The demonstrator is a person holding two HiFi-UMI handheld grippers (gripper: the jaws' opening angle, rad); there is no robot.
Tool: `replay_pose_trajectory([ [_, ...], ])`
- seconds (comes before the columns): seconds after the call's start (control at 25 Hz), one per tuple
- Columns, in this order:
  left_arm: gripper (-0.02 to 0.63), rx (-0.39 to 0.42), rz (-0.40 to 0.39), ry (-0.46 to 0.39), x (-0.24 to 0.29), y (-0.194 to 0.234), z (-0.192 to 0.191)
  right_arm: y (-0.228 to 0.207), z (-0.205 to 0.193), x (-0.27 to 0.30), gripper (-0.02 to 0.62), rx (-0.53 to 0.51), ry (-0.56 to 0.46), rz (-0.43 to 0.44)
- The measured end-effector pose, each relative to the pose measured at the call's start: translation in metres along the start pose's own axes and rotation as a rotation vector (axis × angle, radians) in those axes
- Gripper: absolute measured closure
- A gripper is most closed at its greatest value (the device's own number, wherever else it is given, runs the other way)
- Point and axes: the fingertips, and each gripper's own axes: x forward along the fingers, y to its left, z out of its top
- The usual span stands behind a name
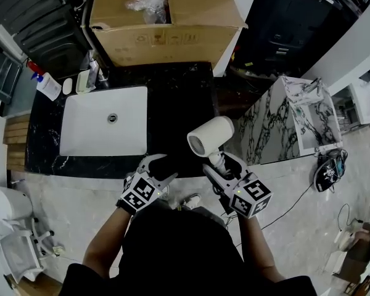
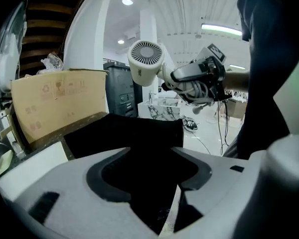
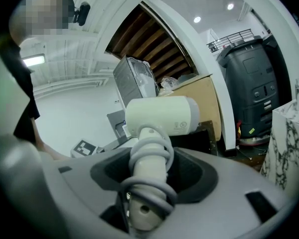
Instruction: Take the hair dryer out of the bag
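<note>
The white hair dryer (image 1: 211, 135) is up in the air over the counter's front edge, its grey cord coiled round the handle. My right gripper (image 1: 221, 165) is shut on that handle; in the right gripper view the handle and cord (image 3: 150, 173) fill the gap between the jaws, with the dryer body (image 3: 162, 115) above. The left gripper view shows the dryer (image 2: 145, 62) to the upper right. A black bag (image 2: 124, 133) lies flat on the dark counter. My left gripper (image 1: 157, 166) stands open over the bag's near edge, black fabric showing between its jaws, not pinched.
A white sink (image 1: 105, 128) is set in the black counter (image 1: 185, 85) at the left. A large cardboard box (image 1: 166, 23) stands behind it. A marble-patterned block (image 1: 277, 122) sits on the floor at the right, with cables (image 1: 327, 165) nearby.
</note>
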Motion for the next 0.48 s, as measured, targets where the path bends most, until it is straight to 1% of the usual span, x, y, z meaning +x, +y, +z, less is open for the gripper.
replay_pose_trajectory([
  [0.12,0.347,-0.011,-0.01,-0.058,-0.009,0.001,0.018,-0.002,0.003,0.001,0.345,0.003,-0.005,-0.002],
  [0.2,0.343,-0.001,-0.021,-0.093,-0.013,0.001,0.027,-0.004,0.005,0.001,0.345,0.008,-0.01,-0.006],
  [0.28,0.324,0.012,-0.032,-0.123,-0.016,0.002,0.035,-0.006,0.008,0.002,0.345,0.014,-0.015,-0.01],
  [0.36,0.324,0.005,-0.024,-0.153,-0.018,0.007,0.042,-0.006,0.01,0.003,0.345,0.016,-0.021,-0.012],
  [0.4,0.325,-0.008,-0.016,-0.168,-0.019,0.01,0.045,-0.006,0.011,0.003,0.345,0.014,-0.023,-0.013],
  [0.44,0.343,-0.025,-0.008,-0.184,-0.02,0.014,0.047,-0.006,0.011,0.003,0.345,0.013,-0.025,-0.014],
  [0.48,0.385,-0.041,0.003,-0.197,-0.021,0.019,0.05,-0.006,0.012,0.003,0.345,0.013,-0.028,-0.015],
])
